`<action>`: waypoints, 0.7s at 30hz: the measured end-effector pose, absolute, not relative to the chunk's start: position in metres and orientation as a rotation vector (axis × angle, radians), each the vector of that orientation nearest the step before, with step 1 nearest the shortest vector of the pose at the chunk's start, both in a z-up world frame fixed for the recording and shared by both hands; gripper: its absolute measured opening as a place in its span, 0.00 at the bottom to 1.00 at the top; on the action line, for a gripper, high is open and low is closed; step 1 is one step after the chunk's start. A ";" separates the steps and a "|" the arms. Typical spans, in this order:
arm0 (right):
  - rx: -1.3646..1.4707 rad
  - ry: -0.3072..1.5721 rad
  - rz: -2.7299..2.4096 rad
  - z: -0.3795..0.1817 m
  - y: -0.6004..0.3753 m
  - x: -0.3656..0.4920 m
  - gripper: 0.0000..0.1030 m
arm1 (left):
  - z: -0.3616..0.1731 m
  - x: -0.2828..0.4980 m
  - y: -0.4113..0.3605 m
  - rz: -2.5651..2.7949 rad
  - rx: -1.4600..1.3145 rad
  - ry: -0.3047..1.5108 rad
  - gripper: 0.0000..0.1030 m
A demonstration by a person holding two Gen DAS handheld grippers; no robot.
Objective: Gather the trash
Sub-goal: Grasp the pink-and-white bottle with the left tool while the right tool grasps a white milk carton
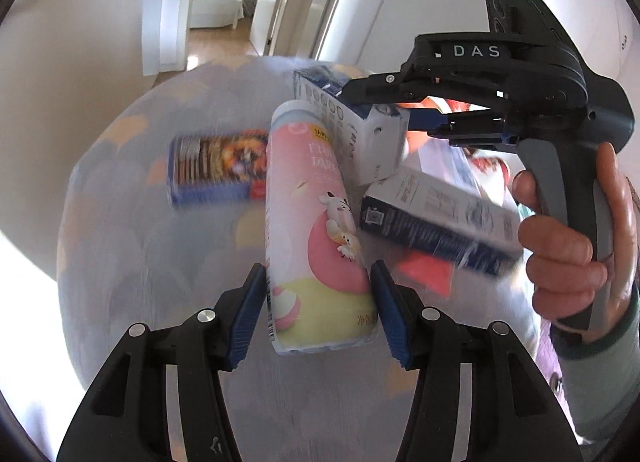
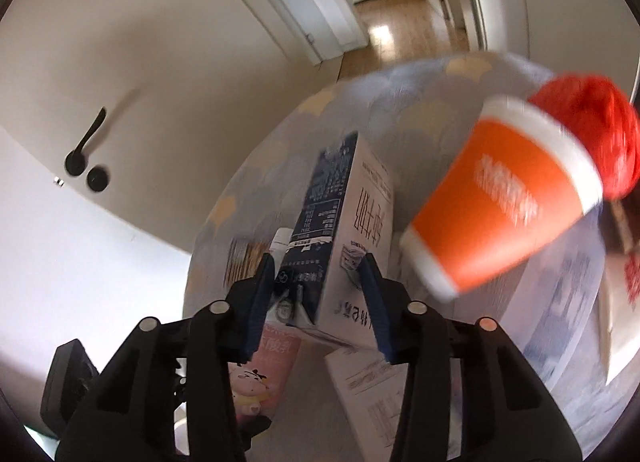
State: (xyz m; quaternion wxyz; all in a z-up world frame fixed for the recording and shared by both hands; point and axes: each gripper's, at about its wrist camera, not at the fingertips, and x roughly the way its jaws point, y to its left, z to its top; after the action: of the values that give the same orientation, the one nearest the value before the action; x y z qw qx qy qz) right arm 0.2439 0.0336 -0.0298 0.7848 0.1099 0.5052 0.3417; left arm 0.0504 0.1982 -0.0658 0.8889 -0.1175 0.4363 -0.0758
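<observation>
Trash is mid-pickup: left gripper clamps the pink bottle, and right gripper pinches the milk carton between its pads. Another carton, snack box and orange cup lie beyond, uncollected.

The left gripper is showing black arms, silver screws and blue ribbed pads. The right gripper is bearing white "DAS" lettering, a green light and a grey handle; the hand is wearing a pale green cuffed sleeve.
</observation>
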 end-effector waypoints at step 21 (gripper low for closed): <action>0.278 0.990 0.655 -0.015 -0.048 0.196 0.41 | -0.080 0.065 0.180 -0.017 -0.137 0.966 0.46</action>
State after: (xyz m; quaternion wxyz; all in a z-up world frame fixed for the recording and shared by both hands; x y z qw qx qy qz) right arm 0.1963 -0.0485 -0.0154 0.8199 0.1308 0.4650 0.3074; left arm 0.0649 0.1800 -0.0800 0.8832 -0.0658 0.4643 -0.0080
